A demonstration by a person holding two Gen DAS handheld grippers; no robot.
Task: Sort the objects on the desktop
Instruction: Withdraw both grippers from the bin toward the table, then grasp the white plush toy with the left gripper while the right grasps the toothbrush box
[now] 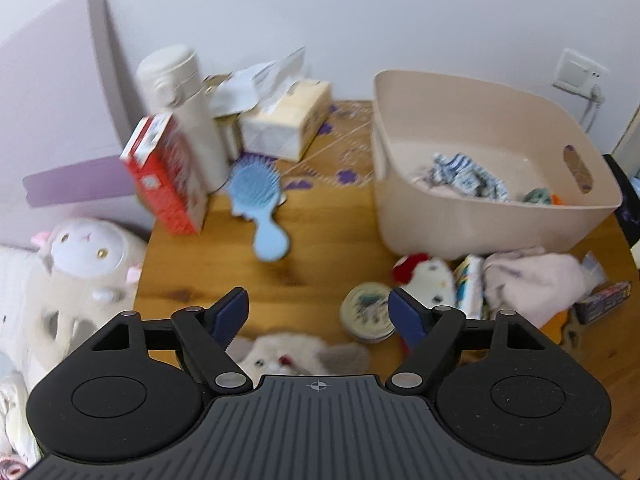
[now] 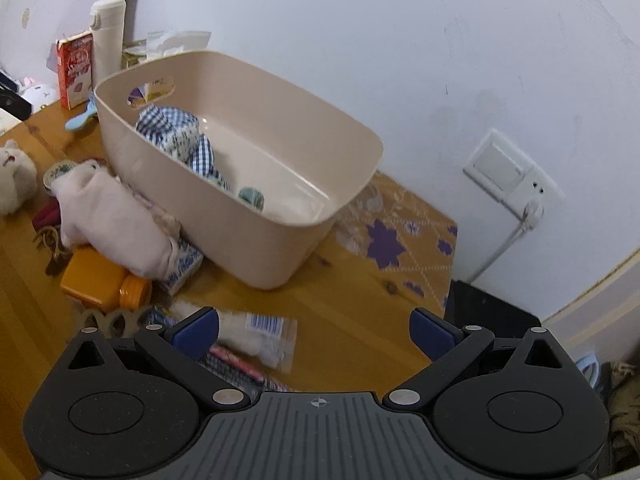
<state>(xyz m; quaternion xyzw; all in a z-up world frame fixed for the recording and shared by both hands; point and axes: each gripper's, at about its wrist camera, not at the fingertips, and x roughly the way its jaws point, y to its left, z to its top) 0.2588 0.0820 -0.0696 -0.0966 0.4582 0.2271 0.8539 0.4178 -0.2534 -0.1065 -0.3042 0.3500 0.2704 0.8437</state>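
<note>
Jaws gape wide and empty on my left gripper point(image 1: 318, 312) and right gripper point(image 2: 314, 330); beige bin point(image 1: 472, 216) sits at two o'clock, blue hairbrush point(image 1: 260, 204) at eleven.

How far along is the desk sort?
Done: the beige bin already holds checked cloth and a small teal item.
In hand: nothing; left tongs and right tongs both open and empty.
Left: blue hairbrush, round tin, pink cloth, orange bottle and more.
</note>
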